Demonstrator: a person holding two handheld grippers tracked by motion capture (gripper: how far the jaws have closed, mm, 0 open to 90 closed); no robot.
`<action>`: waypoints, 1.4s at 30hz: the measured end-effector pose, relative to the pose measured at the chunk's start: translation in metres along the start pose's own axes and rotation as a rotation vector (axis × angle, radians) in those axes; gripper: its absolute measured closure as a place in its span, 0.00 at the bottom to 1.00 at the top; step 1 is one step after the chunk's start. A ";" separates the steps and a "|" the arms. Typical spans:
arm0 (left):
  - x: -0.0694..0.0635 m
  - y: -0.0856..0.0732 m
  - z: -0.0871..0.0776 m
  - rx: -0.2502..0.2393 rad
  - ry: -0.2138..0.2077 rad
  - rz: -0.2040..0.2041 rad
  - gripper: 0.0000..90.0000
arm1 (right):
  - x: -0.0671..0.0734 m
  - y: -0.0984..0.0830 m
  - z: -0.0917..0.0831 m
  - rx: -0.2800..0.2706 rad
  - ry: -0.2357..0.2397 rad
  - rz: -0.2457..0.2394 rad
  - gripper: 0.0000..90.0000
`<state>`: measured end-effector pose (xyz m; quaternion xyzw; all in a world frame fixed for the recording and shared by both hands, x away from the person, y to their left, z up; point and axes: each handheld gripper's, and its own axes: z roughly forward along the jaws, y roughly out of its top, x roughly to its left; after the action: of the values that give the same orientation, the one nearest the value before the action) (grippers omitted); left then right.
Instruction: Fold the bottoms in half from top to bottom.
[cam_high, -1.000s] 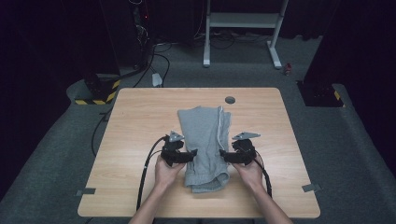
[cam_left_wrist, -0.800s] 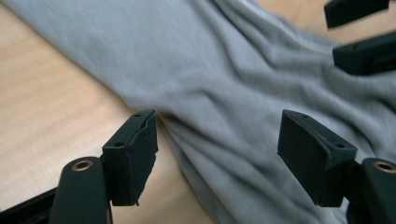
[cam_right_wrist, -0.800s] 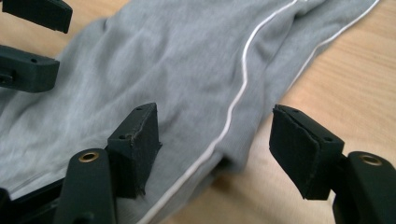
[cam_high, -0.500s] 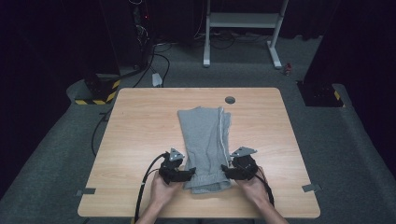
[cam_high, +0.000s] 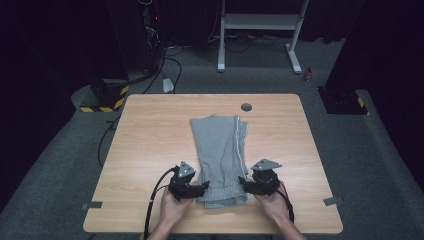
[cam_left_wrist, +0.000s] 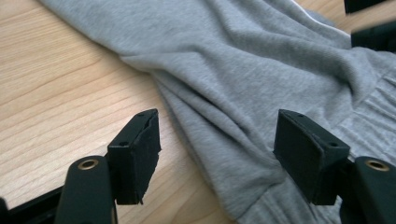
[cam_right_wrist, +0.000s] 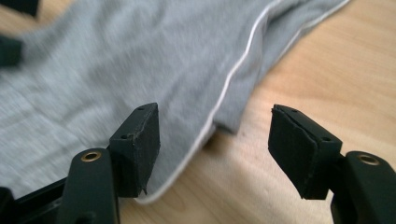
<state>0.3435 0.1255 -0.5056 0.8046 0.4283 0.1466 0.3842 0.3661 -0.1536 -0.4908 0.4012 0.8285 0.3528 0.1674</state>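
Folding: grey sweatpants (cam_high: 220, 152) lie lengthwise down the middle of the counter (cam_high: 150, 135), folded leg on leg, the elastic waistband at the near end.
Landmark: the waistband (cam_high: 222, 194); every place below is told from it.
Left tongs (cam_high: 202, 186): at the waistband's left corner, jaws wide apart with nothing clamped; in the left gripper view the cloth's edge lies between the open pads, unpressed.
Right tongs (cam_high: 243, 181): at the waistband's right corner, jaws likewise spread and empty; in the right gripper view the white-piped side seam (cam_right_wrist: 233, 74) runs between them.
Change: a second ago both hands sat farther up the garment from the waistband, over bunched cloth; they have since drawn back toward the near edge, and the fabric beyond the waistband now lies flatter and longer.
Left jaws: they narrowed a little and then eased back out, with nothing gripped.
Meaning: the smoothing pull looks finished and the cloth released; the likely next step is pinching both waistband corners to fold that end away toward the cuffs.
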 end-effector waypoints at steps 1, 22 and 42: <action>-0.002 -0.001 0.002 0.007 0.002 0.000 0.35 | 0.001 0.001 0.001 0.003 0.002 -0.013 0.38; 0.017 0.025 0.014 -0.055 0.078 -0.031 0.39 | -0.015 0.019 0.025 0.028 -0.022 0.015 0.57; 0.030 0.027 0.036 -0.011 0.099 -0.054 0.43 | -0.025 0.024 0.033 0.051 -0.019 0.014 0.70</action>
<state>0.3967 0.1226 -0.5118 0.7823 0.4676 0.1782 0.3710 0.4138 -0.1478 -0.4966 0.4145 0.8328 0.3290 0.1626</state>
